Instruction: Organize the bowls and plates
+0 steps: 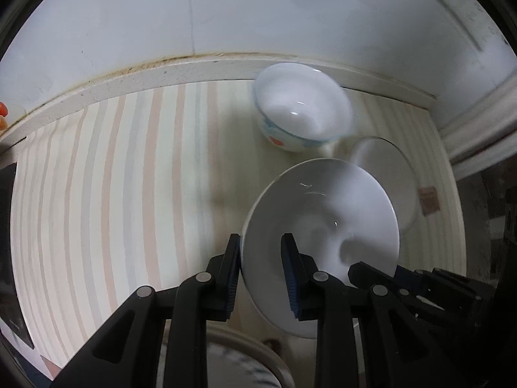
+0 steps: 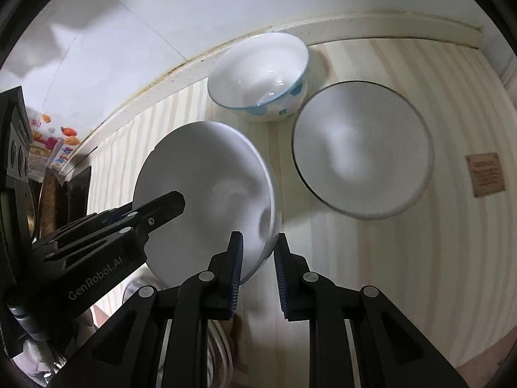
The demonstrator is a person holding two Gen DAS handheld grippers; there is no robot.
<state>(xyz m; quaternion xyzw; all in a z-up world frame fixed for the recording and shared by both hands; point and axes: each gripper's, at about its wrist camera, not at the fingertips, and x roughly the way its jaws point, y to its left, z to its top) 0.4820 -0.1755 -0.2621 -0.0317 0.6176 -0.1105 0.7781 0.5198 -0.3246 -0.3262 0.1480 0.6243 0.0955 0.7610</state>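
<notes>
The left gripper (image 1: 261, 268) pinches the near rim of a white plate (image 1: 323, 223), one pad under the rim and one inside the dish; the right gripper (image 2: 257, 266) clamps the opposite edge of the same plate (image 2: 210, 190), so the plate hangs tilted between the two tools above the counter. In the right wrist view the left tool's black body carries the white lettering "GenRobot.AI". Beyond the held plate, a second white plate with a dark rim line (image 2: 363, 150) lies flat on the striped pastel mat (image 1: 113, 177), and just behind it a white bowl with blue patterning and a blue rim (image 2: 261, 74) stands close to the cream backsplash ledge (image 1: 145, 76). A small brown tag (image 2: 486, 174) with unreadable print lies on the mat at right. White wall tiles (image 1: 226, 9) rise behind, and colourful packaging (image 2: 55, 145) shows at far left, its text too blurred to read.
</notes>
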